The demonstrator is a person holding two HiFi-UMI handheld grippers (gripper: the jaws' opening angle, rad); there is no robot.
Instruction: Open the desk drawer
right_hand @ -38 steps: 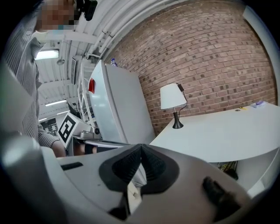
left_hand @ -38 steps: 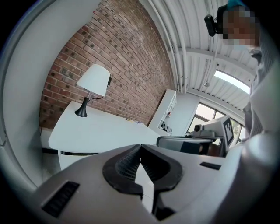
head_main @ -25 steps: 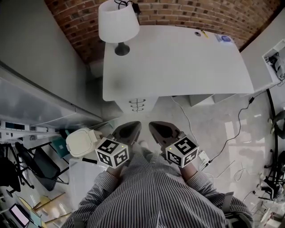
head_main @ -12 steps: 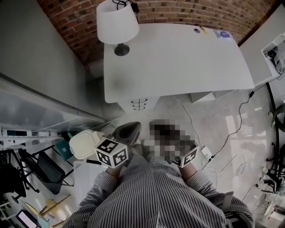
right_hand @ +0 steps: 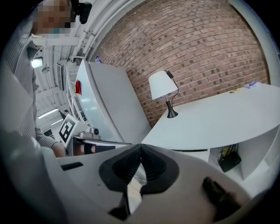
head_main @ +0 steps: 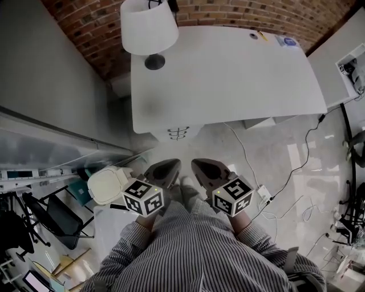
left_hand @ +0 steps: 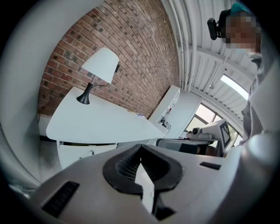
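While the person seemed to edge a shade nearer the desk [head_main: 239, 74], little else altered. The left gripper [head_main: 173, 162] and the right gripper [head_main: 197, 162] stayed side by side in front of the striped shirt [head_main: 194, 251], both pinched fully together with nothing between the pads, both pointed towards the desk. The drawer stack [head_main: 177, 134] sat shut under the desk's front left corner, well apart from either gripper. By my reckoning the task was barely begun: the approach was under way, and a gripper would have to part before it could take a handle.

The desk top was a smooth, matt white slab with rounded front corners. The drawer fronts were the same white, each carrying a small curved handle [head_main: 177, 130] that looked like metal, slim enough to hook or pinch. A lamp [head_main: 148, 27] with a white tapered shade and a dark round foot stood at the back left corner, against a rough red brick wall [head_main: 239, 14]. The floor [head_main: 268, 159] was pale and glossy, with thin cables [head_main: 296, 171] trailing across it. The grippers had grey plastic shells and black ribbed pads.
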